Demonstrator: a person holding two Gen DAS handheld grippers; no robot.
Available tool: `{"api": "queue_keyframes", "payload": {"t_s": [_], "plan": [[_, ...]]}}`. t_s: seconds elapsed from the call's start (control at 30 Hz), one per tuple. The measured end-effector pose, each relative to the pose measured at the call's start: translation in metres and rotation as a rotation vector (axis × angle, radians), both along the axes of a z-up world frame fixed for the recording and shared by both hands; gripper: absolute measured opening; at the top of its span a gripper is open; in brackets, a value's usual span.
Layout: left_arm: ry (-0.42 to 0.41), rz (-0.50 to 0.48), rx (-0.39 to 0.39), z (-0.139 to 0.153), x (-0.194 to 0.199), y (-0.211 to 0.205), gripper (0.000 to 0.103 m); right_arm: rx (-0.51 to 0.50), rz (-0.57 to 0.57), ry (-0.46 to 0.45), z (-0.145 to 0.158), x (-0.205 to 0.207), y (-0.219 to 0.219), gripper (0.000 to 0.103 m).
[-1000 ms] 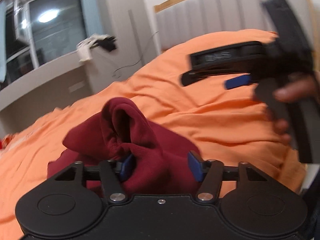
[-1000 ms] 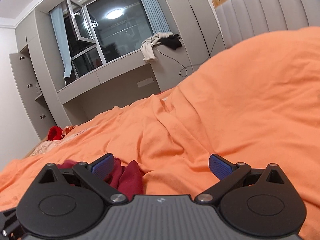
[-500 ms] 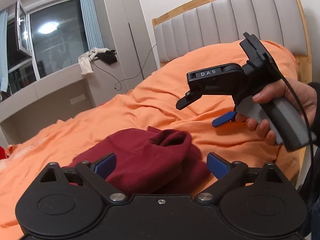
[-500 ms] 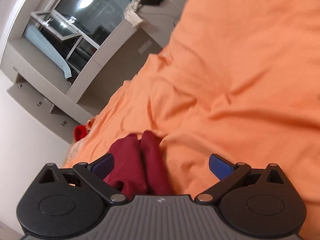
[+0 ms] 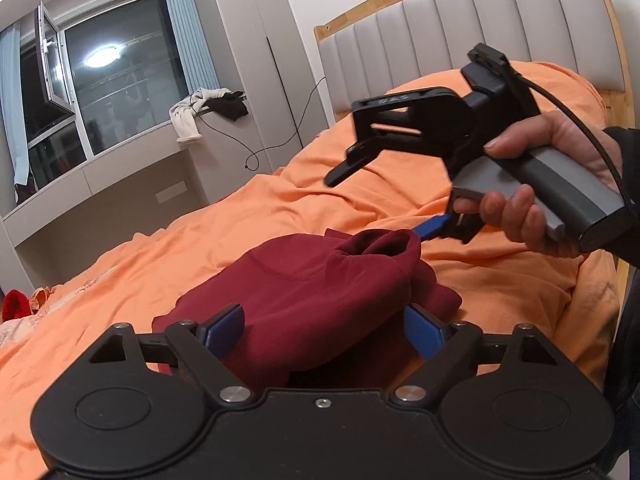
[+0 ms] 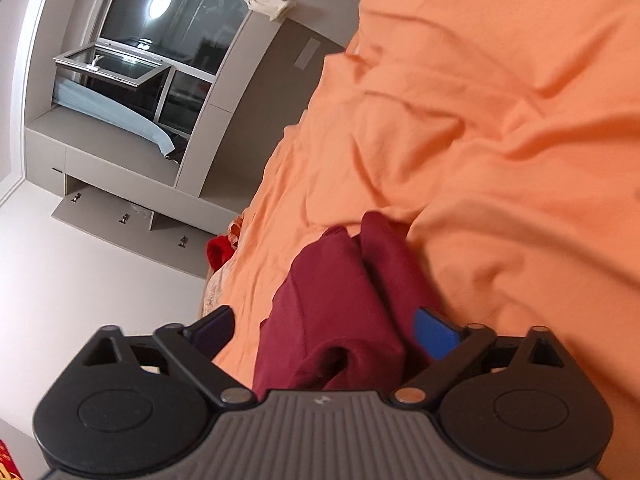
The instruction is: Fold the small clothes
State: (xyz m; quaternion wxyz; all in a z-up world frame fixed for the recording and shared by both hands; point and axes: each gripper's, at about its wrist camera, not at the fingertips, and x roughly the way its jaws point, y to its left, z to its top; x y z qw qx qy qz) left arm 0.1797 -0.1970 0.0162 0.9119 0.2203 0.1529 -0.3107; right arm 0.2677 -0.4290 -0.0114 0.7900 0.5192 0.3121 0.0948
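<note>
A dark red garment [image 5: 320, 292] lies bunched on the orange bed cover [image 5: 500, 280]. My left gripper [image 5: 322, 326] is open just behind it, its blue pads on either side of the near edge, not closed on the cloth. In the left wrist view my right gripper [image 5: 384, 196] is held in a hand above the garment's far right end, rolled on its side, jaws wide apart. In the right wrist view the garment [image 6: 340, 304] lies between my right gripper's [image 6: 324, 330] open fingers.
A grey padded headboard [image 5: 480, 32] with a wooden frame stands at the back right. A window ledge [image 5: 120, 152] with clothes and a cable runs along the far wall. A small red item [image 5: 14, 304] lies at the bed's far left.
My left gripper let go of the garment and opened wide; the cloth dropped flat onto the bed. My right gripper rolled onto its side and came down over the garment's far end.
</note>
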Motion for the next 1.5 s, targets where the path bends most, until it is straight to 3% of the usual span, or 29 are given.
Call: {"api": "queue_keyframes", "payload": {"t_s": [0.1, 0.2, 0.27, 0.4, 0.57, 0.7, 0.83, 1.0, 1.2, 1.23, 1.33, 1.5], "plan": [[-0.002, -0.012, 0.019, -0.002, 0.001, -0.006, 0.082, 0.042, -0.012, 0.027, -0.009, 0.006, 0.004, 0.073], [0.005, -0.029, 0.025, -0.002, 0.003, -0.008, 0.075, 0.02, -0.036, 0.053, -0.013, 0.009, 0.004, 0.049], [0.018, -0.037, 0.024, -0.003, 0.004, -0.009, 0.064, -0.001, -0.048, 0.057, -0.015, 0.009, 0.004, 0.032], [0.053, -0.037, 0.017, -0.009, 0.007, -0.011, 0.05, -0.053, -0.05, 0.035, -0.017, 0.009, 0.007, 0.02], [0.079, -0.022, -0.024, -0.013, 0.009, -0.012, 0.024, -0.109, -0.053, -0.051, -0.003, -0.001, 0.004, 0.008], [0.1, -0.011, -0.071, -0.009, 0.011, -0.016, 0.02, -0.2, -0.078, -0.129, 0.015, -0.013, 0.002, 0.005], [0.137, -0.017, -0.102, -0.009, 0.013, -0.025, 0.019, -0.231, -0.104, -0.146, 0.022, -0.021, -0.005, 0.005], [0.129, -0.039, -0.037, -0.023, 0.01, -0.036, 0.02, -0.252, -0.11, -0.093, 0.015, -0.022, -0.013, 0.005], [0.125, -0.053, -0.018, -0.031, 0.01, -0.033, 0.023, -0.241, -0.086, -0.05, 0.004, -0.024, -0.013, 0.01], [0.123, -0.055, -0.018, -0.032, 0.01, -0.033, 0.023, -0.241, -0.083, -0.051, 0.004, -0.025, -0.014, 0.015], [0.113, -0.058, -0.015, -0.035, 0.004, -0.035, 0.028, -0.25, -0.079, -0.066, 0.006, -0.028, -0.013, 0.057], [0.105, -0.083, -0.008, -0.037, -0.002, -0.034, 0.039, -0.285, -0.023, -0.081, 0.012, -0.026, -0.005, 0.078]]}}
